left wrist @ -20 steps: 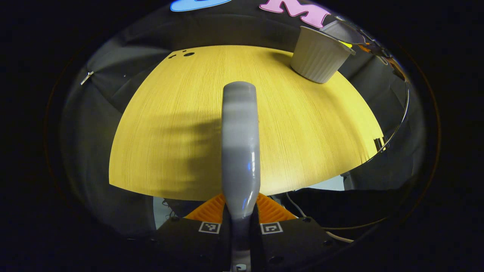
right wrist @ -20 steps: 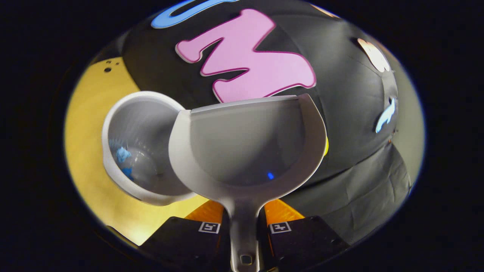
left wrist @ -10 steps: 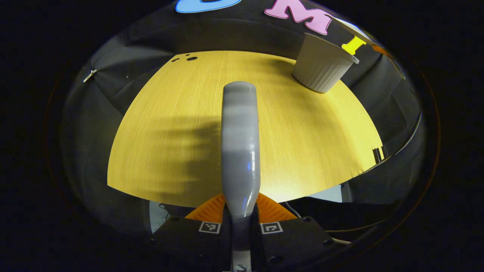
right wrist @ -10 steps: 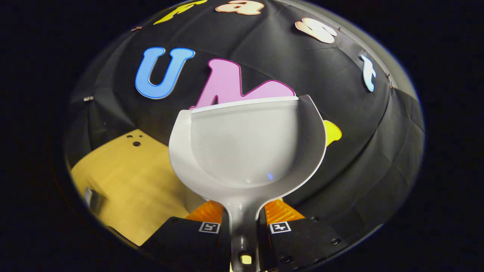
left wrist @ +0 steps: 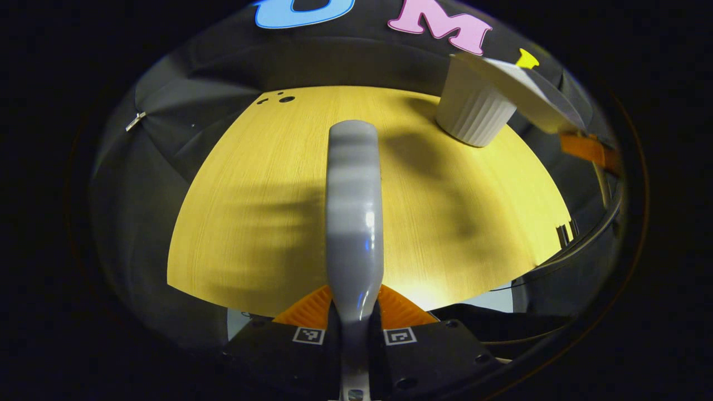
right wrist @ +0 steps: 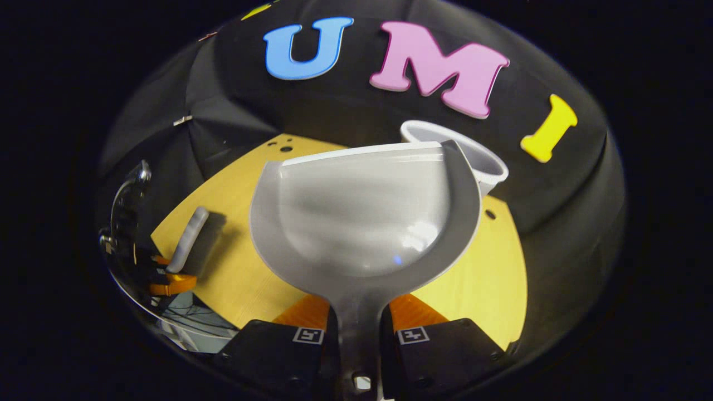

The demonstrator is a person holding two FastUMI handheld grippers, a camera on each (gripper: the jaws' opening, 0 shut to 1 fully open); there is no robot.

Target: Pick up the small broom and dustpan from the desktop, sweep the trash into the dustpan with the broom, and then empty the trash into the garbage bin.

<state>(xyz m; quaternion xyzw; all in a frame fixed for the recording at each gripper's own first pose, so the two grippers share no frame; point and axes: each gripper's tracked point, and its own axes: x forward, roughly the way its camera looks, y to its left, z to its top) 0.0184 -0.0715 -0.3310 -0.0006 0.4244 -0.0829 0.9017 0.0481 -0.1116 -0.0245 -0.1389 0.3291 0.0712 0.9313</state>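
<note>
Dustpan (right wrist: 362,223) swung back level since a second ago, empty, clamped in right gripper (right wrist: 359,328) | garbage bin (right wrist: 479,161) at 1 o'clock | broom (left wrist: 353,217) pinched in left gripper (left wrist: 355,326) | emptying looks done.

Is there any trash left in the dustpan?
No, in the right gripper view the dustpan held by the right gripper shows a bare, shiny scoop with nothing lying in it.

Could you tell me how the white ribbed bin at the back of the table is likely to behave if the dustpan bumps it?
The bin looks like thin plastic, so probably light and easy to shove. It narrows toward its base, so a knock near the rim might tip it. The table looks smooth, so it may slide first.
</note>
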